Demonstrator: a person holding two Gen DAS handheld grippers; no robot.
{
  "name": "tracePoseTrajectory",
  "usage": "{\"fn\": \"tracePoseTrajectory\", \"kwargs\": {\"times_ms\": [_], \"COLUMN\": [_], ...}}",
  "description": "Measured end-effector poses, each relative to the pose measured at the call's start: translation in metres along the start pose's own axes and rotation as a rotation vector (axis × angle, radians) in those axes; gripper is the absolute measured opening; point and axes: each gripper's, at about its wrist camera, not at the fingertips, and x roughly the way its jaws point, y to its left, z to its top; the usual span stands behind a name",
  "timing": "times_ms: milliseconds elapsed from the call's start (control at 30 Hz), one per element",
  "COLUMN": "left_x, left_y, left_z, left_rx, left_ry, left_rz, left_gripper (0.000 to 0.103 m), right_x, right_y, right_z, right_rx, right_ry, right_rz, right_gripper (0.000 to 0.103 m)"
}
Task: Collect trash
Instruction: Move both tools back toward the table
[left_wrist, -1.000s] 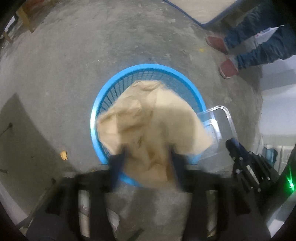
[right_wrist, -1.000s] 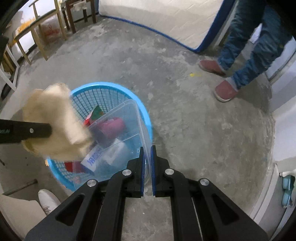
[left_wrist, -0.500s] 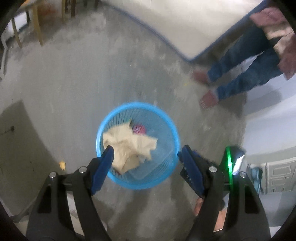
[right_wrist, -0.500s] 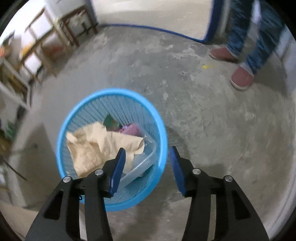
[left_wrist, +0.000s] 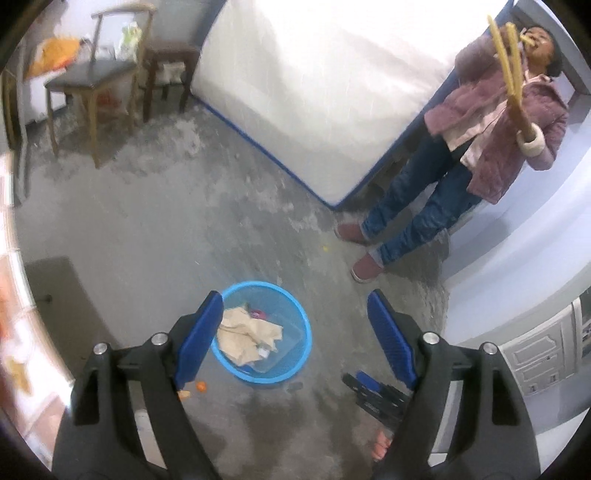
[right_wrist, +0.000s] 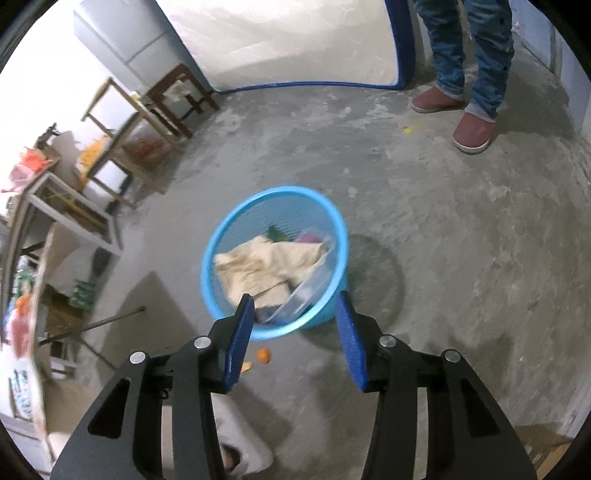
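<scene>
The left gripper (left_wrist: 295, 332) is wide open and holds nothing. Its jaws have just been opening more. The right gripper (right_wrist: 295, 325) is about half open, its jaws have just closed a little, and nothing is between them. Its tip also shows low in the left view, near a bare foot (left_wrist: 380, 448).

Just past both grippers a blue basket (right_wrist: 221, 236) stands on the gray floor (right_wrist: 461, 258). The trash is inside it: a crumpled brown paper (right_wrist: 258, 269) lies on top, a clear plastic box (right_wrist: 310, 288) leans beside it, and something pink (right_wrist: 310, 236) peeks out behind. Small orange bits (right_wrist: 263, 355) lie on the floor right by the basket.

Farther off a person in jeans (left_wrist: 417, 210) and a pink coat stands by a big white mattress (left_wrist: 314, 92) with a blue edge. Wooden chairs (left_wrist: 92, 81) stand far back at the left.
</scene>
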Motion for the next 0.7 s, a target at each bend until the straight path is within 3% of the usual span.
{"fn": "tracePoseTrajectory", "kwargs": {"times_ms": [167,367,533,600,700], "left_x": [-0.057,-0.119,-0.174,-0.195,-0.215], "left_y": [0.032,0.081,0.136,0.158,0.184], "left_z": [-0.032,-0.082,-0.124,-0.143,-0.167], "left_rx": [-0.008,-0.034,-0.103,-0.129,-0.172], "left_ry": [-0.050,-0.099,-0.138,-0.161,-0.171], "left_rz": [0.045,0.155,0.260,0.313,0.381], "left_gripper": [0.081,0.083,0.084,0.086,0.086], "right_x": [-0.030,-0.061,-0.091,-0.102,-0.115], "right_y": [0.038,0.109,0.196,0.230,0.281], "right_z": [-0.027,-0.039,-0.045,-0.050,-0.065], "right_rx": [-0.049,-0.226,-0.420,-0.487,-0.601], "right_ry": [0.031,-0.007,-0.075,-0.102,-0.129], "right_rz": [0.056,0.062,0.103,0.132,0.153], "right_gripper": [0.046,0.068,0.077,0.086,0.092]}}
